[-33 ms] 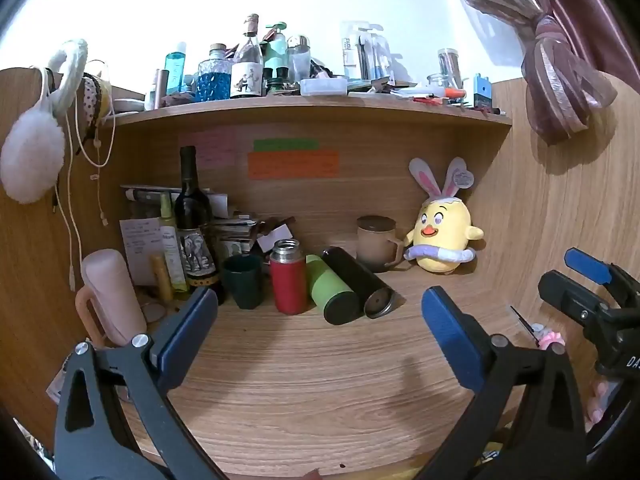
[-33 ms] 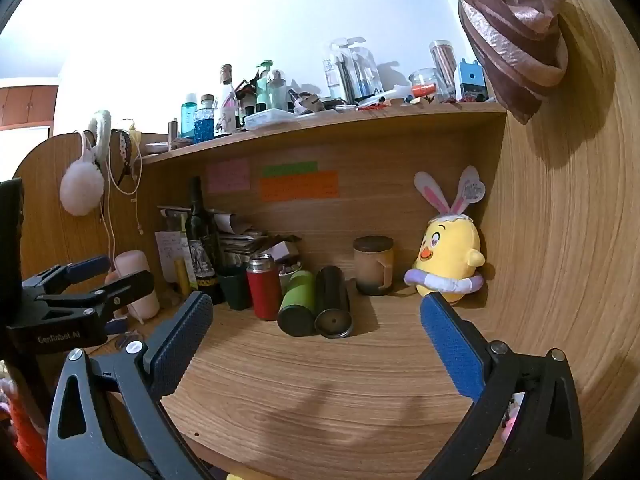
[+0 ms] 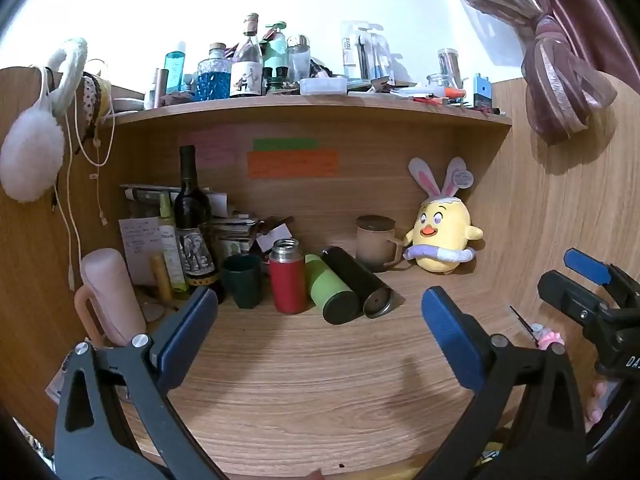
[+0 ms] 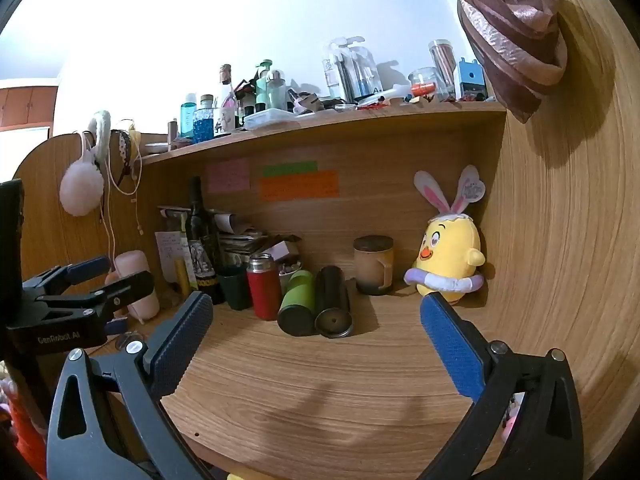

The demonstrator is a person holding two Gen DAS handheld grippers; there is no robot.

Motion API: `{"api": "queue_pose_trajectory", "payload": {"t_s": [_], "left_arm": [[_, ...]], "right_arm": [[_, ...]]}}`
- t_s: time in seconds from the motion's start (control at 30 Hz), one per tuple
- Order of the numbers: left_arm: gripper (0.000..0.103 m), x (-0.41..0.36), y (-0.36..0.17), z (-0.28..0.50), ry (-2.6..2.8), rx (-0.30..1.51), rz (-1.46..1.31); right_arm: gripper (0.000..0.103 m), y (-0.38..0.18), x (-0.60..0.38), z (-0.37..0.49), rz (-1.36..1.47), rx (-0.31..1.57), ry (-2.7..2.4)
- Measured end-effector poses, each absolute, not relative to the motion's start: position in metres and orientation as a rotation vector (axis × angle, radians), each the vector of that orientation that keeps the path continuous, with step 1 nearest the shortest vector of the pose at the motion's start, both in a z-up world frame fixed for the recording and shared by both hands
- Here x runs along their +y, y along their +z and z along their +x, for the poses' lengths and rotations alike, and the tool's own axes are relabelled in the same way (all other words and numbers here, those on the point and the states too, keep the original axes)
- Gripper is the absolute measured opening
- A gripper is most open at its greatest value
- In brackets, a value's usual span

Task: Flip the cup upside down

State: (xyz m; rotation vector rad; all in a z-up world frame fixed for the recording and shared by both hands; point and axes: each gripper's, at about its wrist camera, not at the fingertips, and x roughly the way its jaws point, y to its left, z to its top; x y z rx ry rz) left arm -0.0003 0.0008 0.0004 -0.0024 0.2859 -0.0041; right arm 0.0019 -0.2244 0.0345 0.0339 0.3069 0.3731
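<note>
A dark green cup (image 3: 243, 281) stands upright, mouth up, at the back left of the wooden desk (image 3: 312, 380), between a wine bottle and a red flask; it also shows in the right wrist view (image 4: 236, 288). A brown lidded mug (image 3: 375, 243) with a handle stands upright beside a plush chick (image 3: 440, 236). My left gripper (image 3: 320, 320) is open and empty, well short of the cups. My right gripper (image 4: 316, 328) is open and empty too, also back from them. Each gripper shows at the edge of the other's view.
A red flask (image 3: 287, 277) stands upright; a green flask (image 3: 330, 288) and a black flask (image 3: 358, 282) lie on their sides. A wine bottle (image 3: 194, 228), a pink cup (image 3: 112, 294) and papers crowd the left. A cluttered shelf (image 3: 312, 100) hangs above. Wooden walls close both sides.
</note>
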Motion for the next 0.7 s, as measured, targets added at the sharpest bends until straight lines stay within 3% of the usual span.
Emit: {"api": "queue_pose_trajectory", "payload": {"t_s": [0.7], "left_arm": [[0.103,-0.004,0.003,-0.007,-0.001,0.258,0.010]], "right_arm": [[0.103,0.034,-0.225,0.002,0.032,0.292,0.374]]}}
